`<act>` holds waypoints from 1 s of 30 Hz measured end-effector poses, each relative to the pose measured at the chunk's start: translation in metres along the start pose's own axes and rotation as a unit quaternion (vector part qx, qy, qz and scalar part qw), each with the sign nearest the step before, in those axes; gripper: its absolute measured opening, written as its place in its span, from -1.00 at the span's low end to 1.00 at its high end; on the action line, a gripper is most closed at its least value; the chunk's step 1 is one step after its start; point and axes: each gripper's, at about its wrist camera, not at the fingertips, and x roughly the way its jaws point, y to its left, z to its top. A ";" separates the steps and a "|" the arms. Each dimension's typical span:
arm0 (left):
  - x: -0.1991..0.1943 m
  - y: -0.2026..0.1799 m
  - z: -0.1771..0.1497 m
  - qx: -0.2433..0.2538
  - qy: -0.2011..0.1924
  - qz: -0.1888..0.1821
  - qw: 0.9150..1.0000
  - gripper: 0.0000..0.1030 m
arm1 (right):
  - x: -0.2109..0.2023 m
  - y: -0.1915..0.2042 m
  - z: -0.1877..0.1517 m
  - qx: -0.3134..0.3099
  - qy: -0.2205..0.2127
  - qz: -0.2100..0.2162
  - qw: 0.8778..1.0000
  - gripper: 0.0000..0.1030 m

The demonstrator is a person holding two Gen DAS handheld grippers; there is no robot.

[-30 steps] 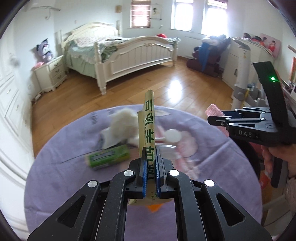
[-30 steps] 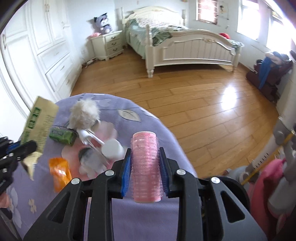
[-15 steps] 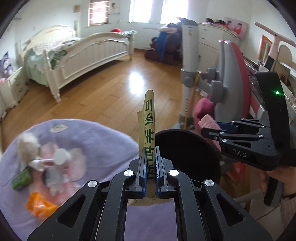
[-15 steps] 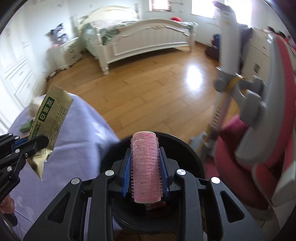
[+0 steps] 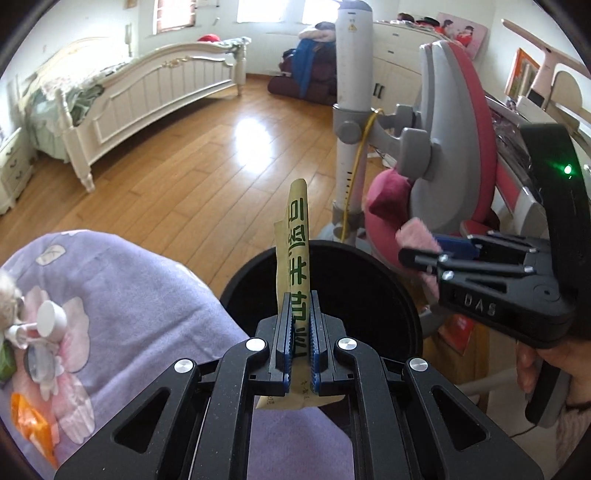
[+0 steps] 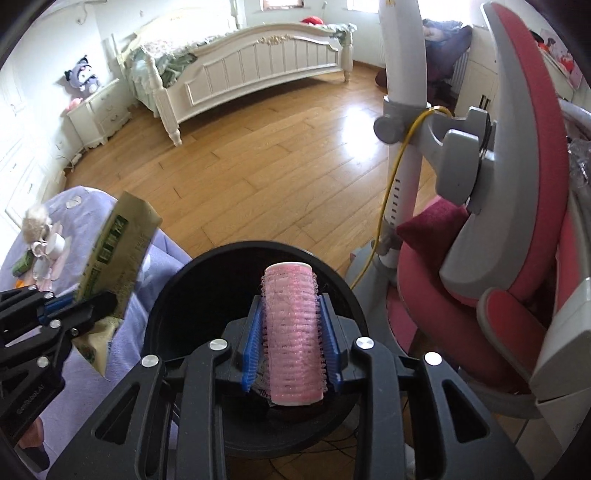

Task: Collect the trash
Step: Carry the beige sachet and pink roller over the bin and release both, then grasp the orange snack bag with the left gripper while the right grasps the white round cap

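Bedroom, wood plank floor [image 6: 280, 155] with window glare. White panelled bed [image 6: 258, 62] against far wall; white nightstand [image 6: 99, 114] just left of it, plush toy [image 6: 82, 78] on top. Windows [image 5: 173, 14] behind bed. Grey-pink chair [image 6: 517, 206] well right of bed.

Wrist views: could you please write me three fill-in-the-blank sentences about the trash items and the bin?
The left tongs are shut on a flat beige packet printed with ___ characters.
The pink bristly hair roller is over the round ___ bin.
The white bed stands on a ___ plank floor.
Missing words: green; black; wooden.
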 end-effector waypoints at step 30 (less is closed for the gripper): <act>-0.131 0.228 -0.126 -0.242 -0.018 0.196 0.950 0.23 | 0.010 0.204 0.035 -0.152 -0.020 0.131 0.979 0.33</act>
